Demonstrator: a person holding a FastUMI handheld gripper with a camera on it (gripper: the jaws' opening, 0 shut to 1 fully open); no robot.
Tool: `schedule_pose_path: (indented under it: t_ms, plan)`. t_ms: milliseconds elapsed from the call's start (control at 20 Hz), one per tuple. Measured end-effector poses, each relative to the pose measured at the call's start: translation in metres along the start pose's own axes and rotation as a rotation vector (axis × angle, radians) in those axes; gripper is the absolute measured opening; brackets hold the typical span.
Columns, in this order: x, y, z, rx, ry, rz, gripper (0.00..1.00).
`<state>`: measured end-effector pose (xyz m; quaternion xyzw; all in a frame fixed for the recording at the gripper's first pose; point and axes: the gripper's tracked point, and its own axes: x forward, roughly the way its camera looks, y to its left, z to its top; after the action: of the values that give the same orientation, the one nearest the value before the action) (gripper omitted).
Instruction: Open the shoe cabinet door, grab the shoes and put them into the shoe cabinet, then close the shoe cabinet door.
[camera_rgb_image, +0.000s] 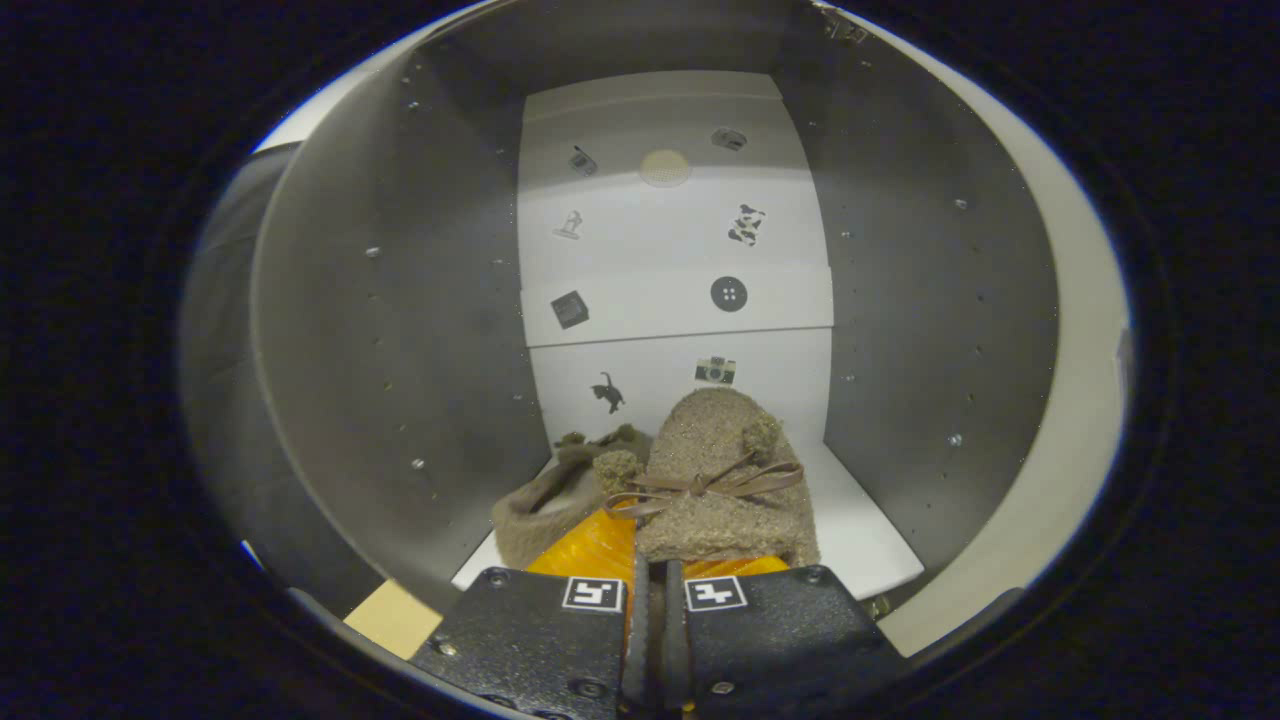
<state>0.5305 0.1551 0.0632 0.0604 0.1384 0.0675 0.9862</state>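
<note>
My gripper (655, 570) reaches into the open shoe cabinet (400, 330), its fingers close together and pinching the heel edge of a fuzzy brown shoe (725, 480) with a ribbon bow. That shoe points toward the cabinet's white back wall (680, 240) and hangs just above the white bottom shelf (860, 530). A second brown shoe (550, 500) lies on the shelf just left of the held one, touching it.
Grey side walls (930, 330) with rows of small pegs stand close on both sides. The back wall carries small stickers. The cabinet's pale front edge (1070, 400) curves round on the right. A tan floor patch (395, 618) shows at the lower left.
</note>
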Motion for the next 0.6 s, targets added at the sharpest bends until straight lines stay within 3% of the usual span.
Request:
schedule_pose_path:
  t_ms: [350, 600]
  plan:
    - [0.071, -0.015, 0.004, -0.017, 0.063, -0.06, 0.1]
    - [0.101, -0.028, -0.012, 0.012, 0.18, -0.114, 0.1]
